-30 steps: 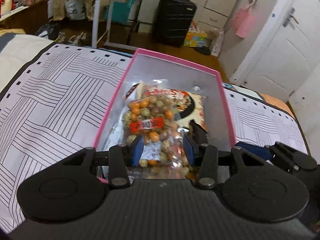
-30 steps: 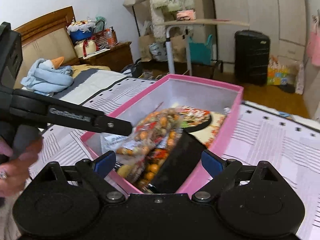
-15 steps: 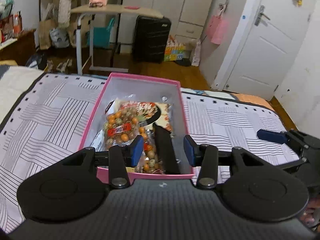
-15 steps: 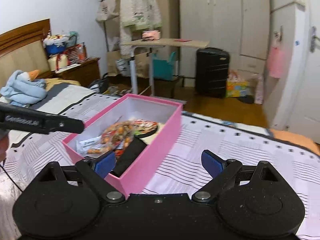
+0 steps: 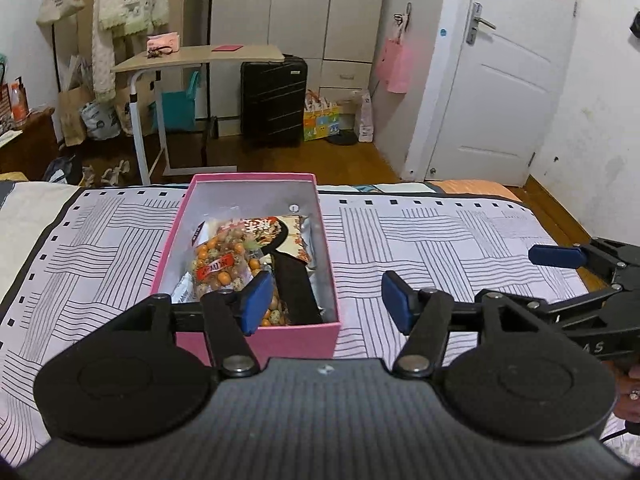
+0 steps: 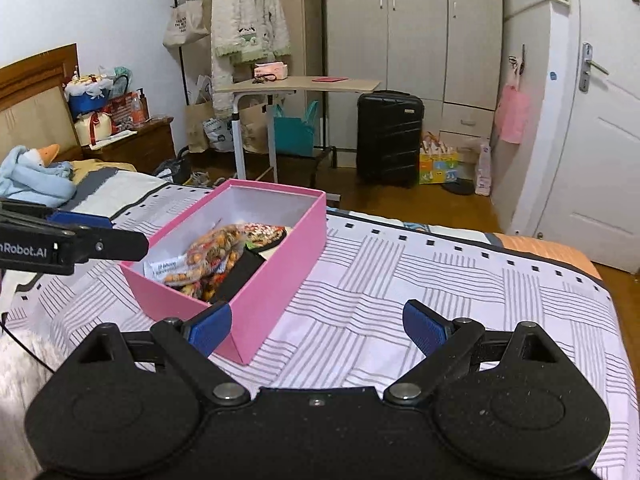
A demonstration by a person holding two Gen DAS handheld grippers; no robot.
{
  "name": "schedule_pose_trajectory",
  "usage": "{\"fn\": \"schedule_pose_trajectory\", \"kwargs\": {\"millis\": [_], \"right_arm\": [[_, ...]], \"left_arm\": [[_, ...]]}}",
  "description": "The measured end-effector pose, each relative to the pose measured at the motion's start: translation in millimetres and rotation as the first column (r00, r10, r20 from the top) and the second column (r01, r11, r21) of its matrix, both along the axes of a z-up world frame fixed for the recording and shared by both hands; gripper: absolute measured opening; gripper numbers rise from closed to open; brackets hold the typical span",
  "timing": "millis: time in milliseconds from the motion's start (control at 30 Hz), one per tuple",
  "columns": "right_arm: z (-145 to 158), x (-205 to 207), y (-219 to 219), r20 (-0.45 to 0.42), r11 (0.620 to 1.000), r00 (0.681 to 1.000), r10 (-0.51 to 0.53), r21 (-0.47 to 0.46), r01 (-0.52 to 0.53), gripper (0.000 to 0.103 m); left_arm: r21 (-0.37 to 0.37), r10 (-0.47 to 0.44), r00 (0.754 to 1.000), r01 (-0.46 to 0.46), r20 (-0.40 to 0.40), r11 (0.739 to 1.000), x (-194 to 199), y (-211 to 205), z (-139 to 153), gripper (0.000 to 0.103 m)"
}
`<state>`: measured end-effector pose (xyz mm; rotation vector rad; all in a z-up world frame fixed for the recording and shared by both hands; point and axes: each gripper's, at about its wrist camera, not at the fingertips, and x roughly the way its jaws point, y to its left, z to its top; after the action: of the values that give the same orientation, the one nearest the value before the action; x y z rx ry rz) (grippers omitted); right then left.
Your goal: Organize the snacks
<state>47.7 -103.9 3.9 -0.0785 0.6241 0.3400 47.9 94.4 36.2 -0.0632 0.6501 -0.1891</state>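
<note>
Snack packets [image 5: 236, 258] lie inside the pink box [image 5: 256, 338] on the bed [image 5: 440, 240]; left hand-held gripper [image 5: 322, 300] and right hand-held gripper [image 6: 316, 326] hover spread wide, empty; any further tidying should approach from above, clear of the rim.

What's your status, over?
Left gripper open, empty. Right gripper open, empty. Snack bags inside pink box on bed. Nothing blocking.

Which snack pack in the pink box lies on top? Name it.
The clear bag of orange and speckled nuts with the red label. It lies over the printed packs in the box; the black pack sits beside it.
</note>
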Motion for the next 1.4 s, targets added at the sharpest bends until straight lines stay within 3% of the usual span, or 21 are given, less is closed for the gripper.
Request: {"fn": "schedule_pose_trajectory", "kwargs": {"millis": [167, 267, 400, 533, 700, 1033, 1400], "right_arm": [[-1.6, -14.5, -12.7, -0.012, 0.998, 0.998, -0.064, 0.023, 0.064, 0.103], [-2.1, -20.5, -14.7, -0.024, 0.987, 0.987, -0.161, -0.003, 0.161, 0.103], [-3.3, -25.6, -14.2, -0.041, 0.974, 0.975, -0.218, -0.071, 0.215, 0.103], [-3.3, -33.9, -20.0, -0.026, 0.97, 0.97, -0.24, -0.04, 0.239, 0.103], [-5.0, -40.4, -27.7, -0.008, 0.961, 0.961, -0.276, 0.012, 0.276, 0.103], [-18.0, -43.8, -26.9, -0.038, 0.951, 0.95, -0.309, -0.011, 0.309, 0.103], [-18.7, -50.1, -24.6, -0.006, 0.948, 0.948, -0.319, -0.026, 0.319, 0.103]], "left_arm": [[0.009, -0.019, 1.0, 0.019, 0.003, 1.0, -15.5, -12.1, -1.9, 0.067], [0.032, -0.017, 1.0, 0.017, 0.01, 0.999, -23.7, -22.0, -5.3, 0.074], [0.027, -0.028, 1.0, 0.028, 0.01, 0.999, -30.3, -30.4, -13.1, 0.094], [0.023, -0.019, 0.999, 0.018, 0.031, 1.0, -36.3, -35.4, -21.9, 0.102], [0.037, 0.015, 1.0, -0.016, 0.027, 0.999, -36.9, -35.9, -31.5, 0.103], [0.044, 0.054, 0.998, -0.054, -0.011, 0.998, -32.5, -29.6, -40.0, 0.103], [0.082, 0.065, 0.998, -0.065, -0.004, 0.995, -32.1, -31.2, -45.7, 0.103]]}}
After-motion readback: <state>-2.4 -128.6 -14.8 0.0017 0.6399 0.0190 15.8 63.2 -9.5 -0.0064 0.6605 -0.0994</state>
